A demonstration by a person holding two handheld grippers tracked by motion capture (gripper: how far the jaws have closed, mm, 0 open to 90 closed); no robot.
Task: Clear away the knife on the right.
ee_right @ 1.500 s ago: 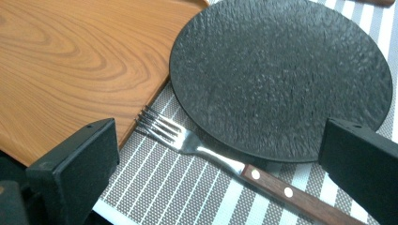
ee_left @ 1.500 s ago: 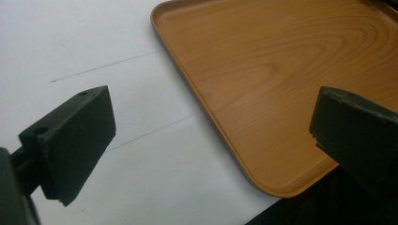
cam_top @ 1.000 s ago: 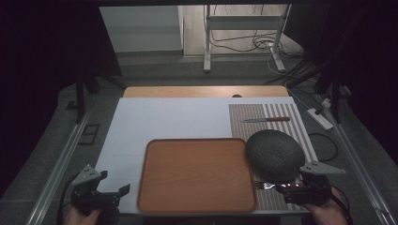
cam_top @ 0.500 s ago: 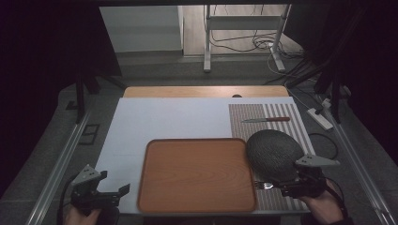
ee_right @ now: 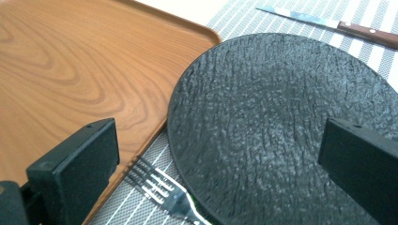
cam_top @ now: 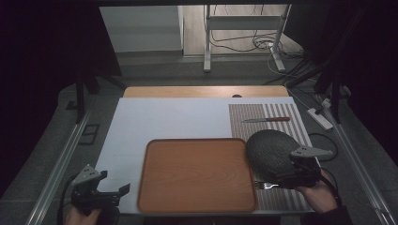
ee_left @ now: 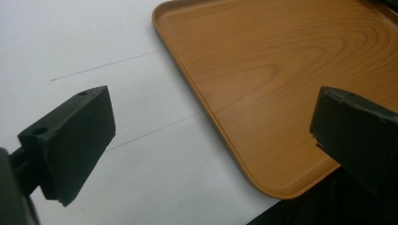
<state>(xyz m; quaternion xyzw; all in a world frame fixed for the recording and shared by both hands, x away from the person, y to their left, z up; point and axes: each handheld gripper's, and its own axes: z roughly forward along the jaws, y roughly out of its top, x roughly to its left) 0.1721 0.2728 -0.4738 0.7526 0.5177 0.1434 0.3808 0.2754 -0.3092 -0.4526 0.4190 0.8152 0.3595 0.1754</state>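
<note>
the big wooden tray [cam_top: 197, 173] lay left of the right gripper [ee_right: 220, 183]. the dark plate [ee_right: 281, 126] sat just ahead of its wide-open, empty jaws, likely for grabbing. the fork [ee_right: 164, 190] lay under them, beside the plate.

No text (or number) is legible anywhere.

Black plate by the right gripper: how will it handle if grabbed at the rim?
The black plate looks rigid and stone-like, so probably heavy for its size and breakable if dropped. Its rough texture should give the right gripper, jaws open, decent grip. It lies flat and low on the striped mat, so getting a jaw under its rim may be awkward.
</note>
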